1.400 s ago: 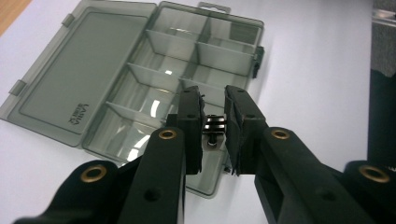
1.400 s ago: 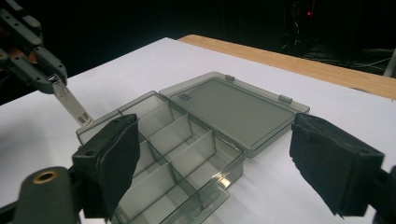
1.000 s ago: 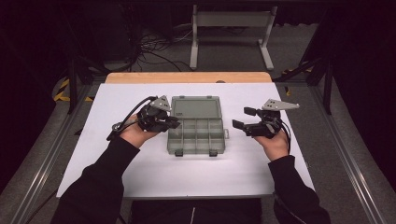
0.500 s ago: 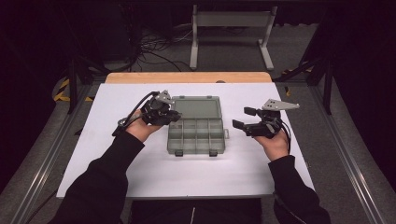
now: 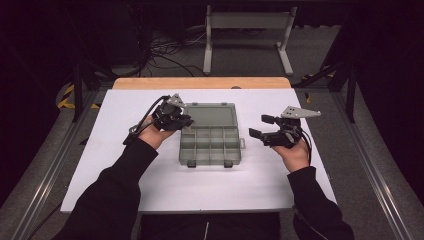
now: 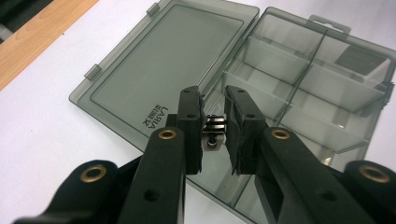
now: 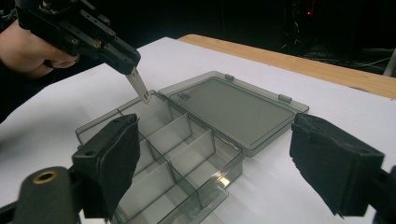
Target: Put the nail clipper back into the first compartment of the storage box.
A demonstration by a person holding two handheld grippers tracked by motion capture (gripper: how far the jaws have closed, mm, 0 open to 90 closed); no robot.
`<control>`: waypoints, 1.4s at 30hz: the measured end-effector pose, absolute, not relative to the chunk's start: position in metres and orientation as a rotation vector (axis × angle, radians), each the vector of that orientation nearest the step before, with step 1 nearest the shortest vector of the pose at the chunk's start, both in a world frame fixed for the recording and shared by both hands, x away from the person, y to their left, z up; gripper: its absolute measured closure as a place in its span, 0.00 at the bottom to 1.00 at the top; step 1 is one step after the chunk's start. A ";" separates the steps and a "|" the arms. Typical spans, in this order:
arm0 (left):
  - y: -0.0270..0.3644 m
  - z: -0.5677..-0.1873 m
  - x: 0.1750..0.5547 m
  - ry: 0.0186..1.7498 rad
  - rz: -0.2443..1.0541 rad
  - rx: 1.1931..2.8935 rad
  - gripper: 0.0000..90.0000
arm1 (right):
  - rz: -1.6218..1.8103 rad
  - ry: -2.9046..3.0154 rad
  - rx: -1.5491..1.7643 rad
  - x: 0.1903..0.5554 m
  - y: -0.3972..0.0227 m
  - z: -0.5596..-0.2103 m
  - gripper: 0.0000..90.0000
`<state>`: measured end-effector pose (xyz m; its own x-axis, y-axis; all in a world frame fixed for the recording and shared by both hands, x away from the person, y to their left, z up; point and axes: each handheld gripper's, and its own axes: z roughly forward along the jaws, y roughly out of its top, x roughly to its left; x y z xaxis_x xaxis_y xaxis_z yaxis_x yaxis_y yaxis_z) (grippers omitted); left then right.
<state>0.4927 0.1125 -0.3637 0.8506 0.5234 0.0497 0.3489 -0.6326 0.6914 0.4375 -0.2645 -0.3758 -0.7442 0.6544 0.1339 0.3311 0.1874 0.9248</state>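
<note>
The left gripper (image 5: 183,120), jaws nearly closed on a small metal part (image 7: 140,86), hangs over the far-left compartment of the open plastic box (image 5: 211,145) at the middle of the white table (image 5: 150,185); the right gripper (image 5: 260,127) waits wide open and empty, just right of the box. If released off-centre, the part would likely strike a divider and bounce into a neighbouring compartment or onto the flat lid (image 6: 163,70). The table has a wooden far edge (image 5: 200,83), with a dark room, cables and a metal frame (image 5: 247,22) beyond.

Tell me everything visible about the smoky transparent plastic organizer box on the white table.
The smoky transparent plastic organizer box lies open on the white table, its flat lid folded back. Thin dividers split the base into compartments that look empty. Two latches sit on its front edge. Nothing touches it; a small metal piece hangs above one corner compartment.
</note>
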 end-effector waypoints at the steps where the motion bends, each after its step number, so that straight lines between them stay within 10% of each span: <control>1: 0.113 -0.365 0.493 0.628 0.326 2.316 0.86 | 1.577 2.175 0.937 0.437 -0.265 -0.376 0.18; 42: 0.106 -0.396 0.502 0.725 0.327 2.287 0.86 | 1.581 2.171 0.937 0.437 -0.266 -0.375 0.18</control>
